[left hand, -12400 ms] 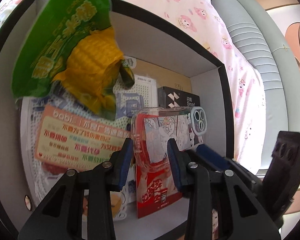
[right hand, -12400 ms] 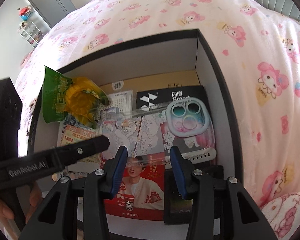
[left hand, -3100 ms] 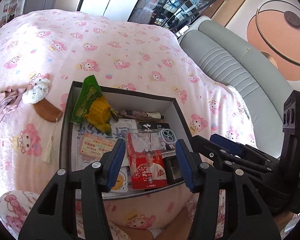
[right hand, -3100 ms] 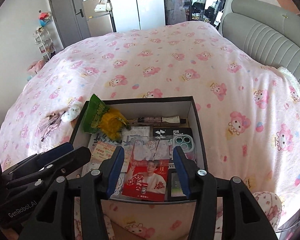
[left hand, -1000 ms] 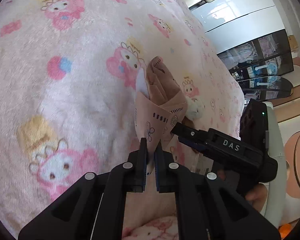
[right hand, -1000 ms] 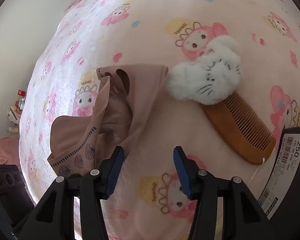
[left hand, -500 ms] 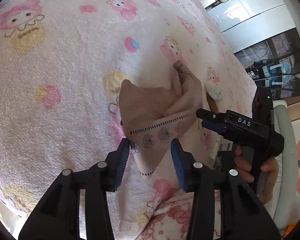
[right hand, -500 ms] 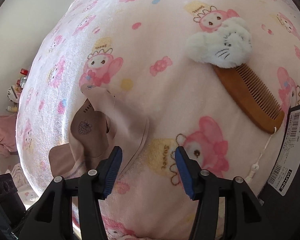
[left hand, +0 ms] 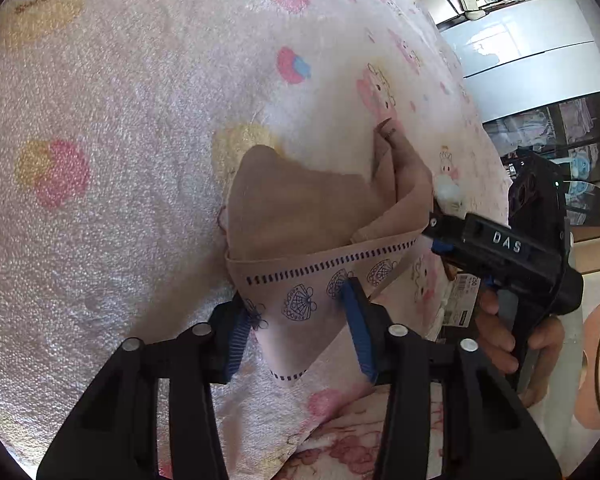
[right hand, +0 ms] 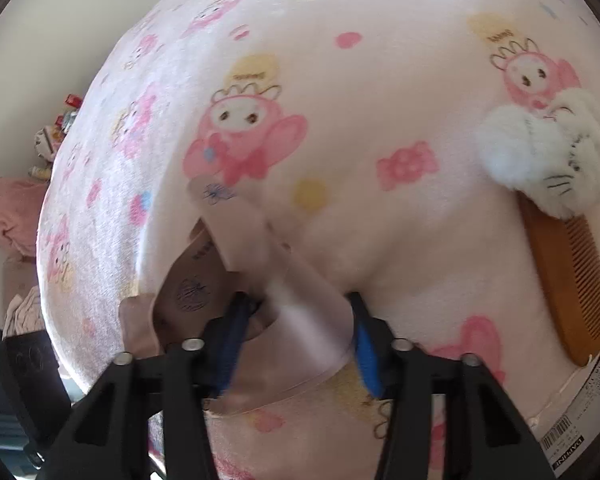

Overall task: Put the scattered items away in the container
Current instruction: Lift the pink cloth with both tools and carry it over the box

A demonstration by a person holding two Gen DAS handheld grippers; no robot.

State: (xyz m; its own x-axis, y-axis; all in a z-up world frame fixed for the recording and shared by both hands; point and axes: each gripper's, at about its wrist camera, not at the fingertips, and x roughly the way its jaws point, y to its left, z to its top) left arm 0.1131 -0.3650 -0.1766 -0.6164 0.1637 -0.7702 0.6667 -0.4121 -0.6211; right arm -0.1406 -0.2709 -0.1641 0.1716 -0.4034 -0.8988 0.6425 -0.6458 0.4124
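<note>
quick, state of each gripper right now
Left gripper: open, fingers either side of the beige printed cloth.
Right gripper: open, fingers either side of the same cloth; view blurred.

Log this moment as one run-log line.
left gripper: open, straddling beige printed cloth | right gripper: open, same cloth | white plush cat toy, wooden comb: on blanket

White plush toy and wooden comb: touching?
Touching. The right wrist view shows the white plush toy overlapping the upper end of the wooden comb on the blanket, with no gap between them.
</note>
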